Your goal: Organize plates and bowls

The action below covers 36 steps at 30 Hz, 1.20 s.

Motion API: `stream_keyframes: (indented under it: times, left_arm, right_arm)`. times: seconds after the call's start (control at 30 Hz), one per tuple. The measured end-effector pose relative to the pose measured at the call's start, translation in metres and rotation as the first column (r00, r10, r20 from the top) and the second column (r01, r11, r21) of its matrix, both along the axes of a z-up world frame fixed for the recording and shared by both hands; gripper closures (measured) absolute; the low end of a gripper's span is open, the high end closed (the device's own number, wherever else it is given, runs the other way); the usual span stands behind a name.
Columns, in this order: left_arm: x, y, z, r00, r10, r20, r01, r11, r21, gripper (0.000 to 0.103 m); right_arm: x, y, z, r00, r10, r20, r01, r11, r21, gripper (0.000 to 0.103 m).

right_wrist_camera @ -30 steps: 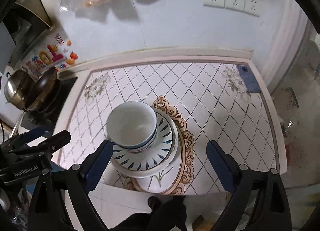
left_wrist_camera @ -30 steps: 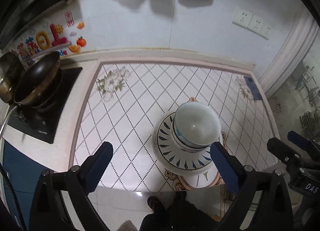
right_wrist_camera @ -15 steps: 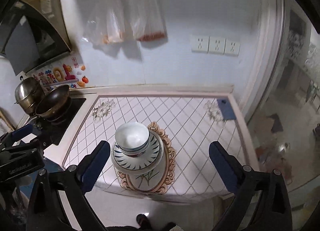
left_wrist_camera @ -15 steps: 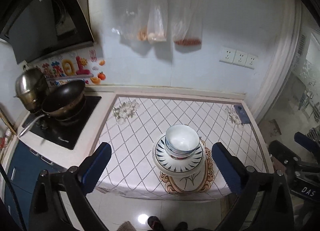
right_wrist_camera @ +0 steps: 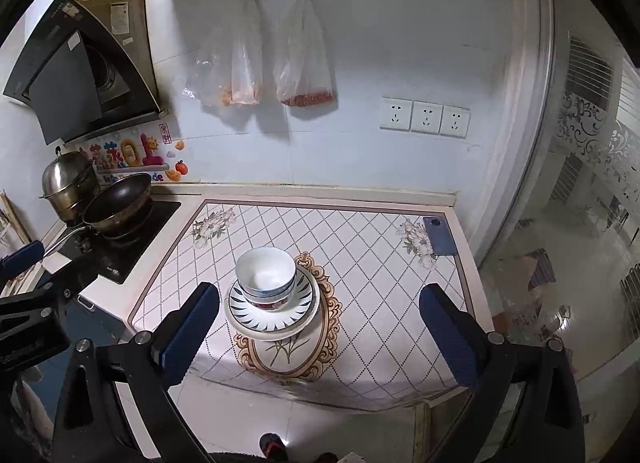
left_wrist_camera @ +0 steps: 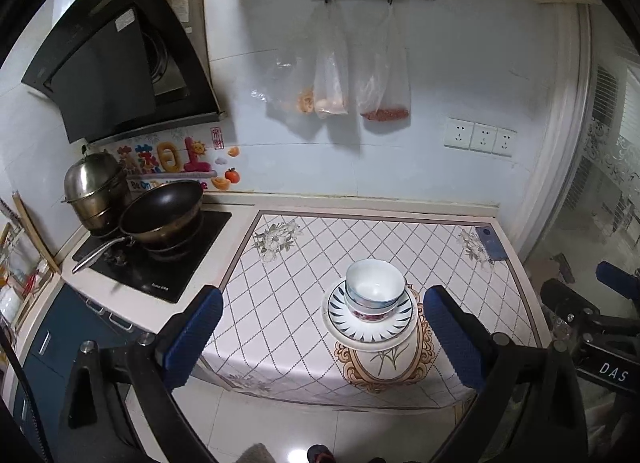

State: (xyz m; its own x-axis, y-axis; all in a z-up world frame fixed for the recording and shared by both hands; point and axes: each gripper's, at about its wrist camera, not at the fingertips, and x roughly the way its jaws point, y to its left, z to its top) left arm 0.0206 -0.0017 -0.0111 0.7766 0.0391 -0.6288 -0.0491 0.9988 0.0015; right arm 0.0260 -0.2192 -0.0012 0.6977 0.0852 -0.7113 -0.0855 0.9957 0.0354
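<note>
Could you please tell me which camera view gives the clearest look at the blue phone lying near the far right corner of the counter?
The right wrist view shows the blue phone best: it sits nearer the frame's middle, with its whole outline and camera corner visible. The left wrist view also shows it, but smaller and more distorted.

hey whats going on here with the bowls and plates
A person holds a gripper in each hand over a kitchen counter. Both the left gripper and the right gripper are open and hold nothing, well back from the dishes. The bowls sit nested on the stacked plates near the counter's front edge. A phone lies at the far right corner, and a wok sits on the stove.
</note>
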Motion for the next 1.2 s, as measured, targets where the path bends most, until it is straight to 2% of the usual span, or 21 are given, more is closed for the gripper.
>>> stream_keyframes:
  times: [0.7,1.2]
  left_arm:
    - [-0.017,0.01,-0.008,0.999,0.019,-0.042,-0.021,0.999,-0.029,0.0]
    - [-0.017,0.009,-0.012,0.998,0.007,-0.061,-0.009,1.0,-0.018,0.0]
  right_arm:
    - [-0.014,0.002,0.001,1.0,-0.005,0.006,0.005,1.0,-0.023,0.0]
    - [-0.016,0.001,0.0,1.0,0.003,0.005,-0.003,1.0,-0.024,0.0]
